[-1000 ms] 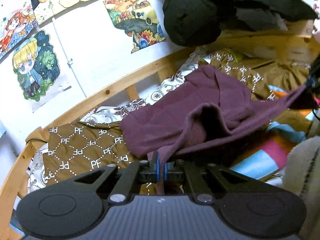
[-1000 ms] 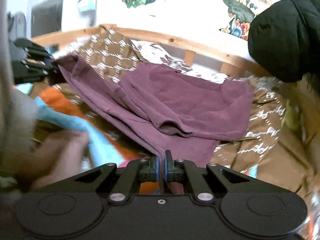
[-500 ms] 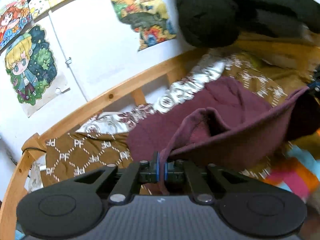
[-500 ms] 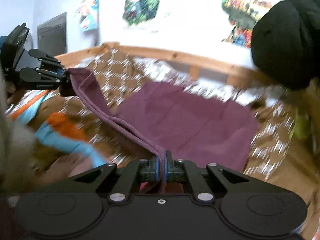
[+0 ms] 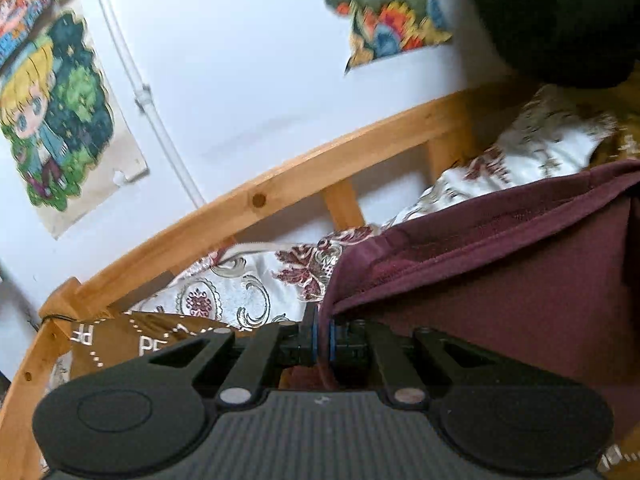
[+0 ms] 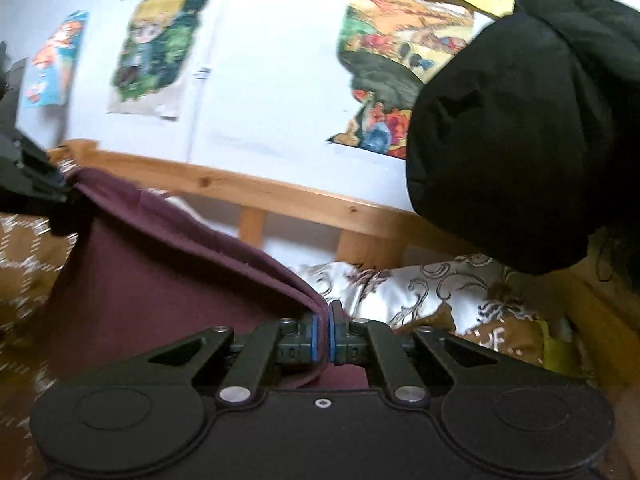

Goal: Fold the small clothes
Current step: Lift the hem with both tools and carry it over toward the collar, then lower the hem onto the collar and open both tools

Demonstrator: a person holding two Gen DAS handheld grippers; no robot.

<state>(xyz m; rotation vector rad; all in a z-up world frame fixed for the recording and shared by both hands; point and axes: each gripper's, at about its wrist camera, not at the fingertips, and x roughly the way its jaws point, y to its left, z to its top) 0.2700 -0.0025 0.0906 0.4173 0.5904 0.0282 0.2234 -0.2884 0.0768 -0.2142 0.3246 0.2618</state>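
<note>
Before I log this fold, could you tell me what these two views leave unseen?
- Maroon garment: lower part, left wrist view, behind the left claw body and past the right edge.
- Same garment, right wrist view: lower hem behind the right claw body.
- Left poster: blurred.
- Bedding under the cloth: covered.

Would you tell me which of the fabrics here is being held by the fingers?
The plain maroon garment, pinched in both grippers. The brown lettered blanket and white floral cloth lie untouched.

Warm, dim indoor light, source not visible. Strong fisheye bend along the bed rail (image 5: 280, 184). Motion blur on wall posters (image 6: 152, 48) above both claws; black bundle (image 6: 520, 120) featureless shadow.
</note>
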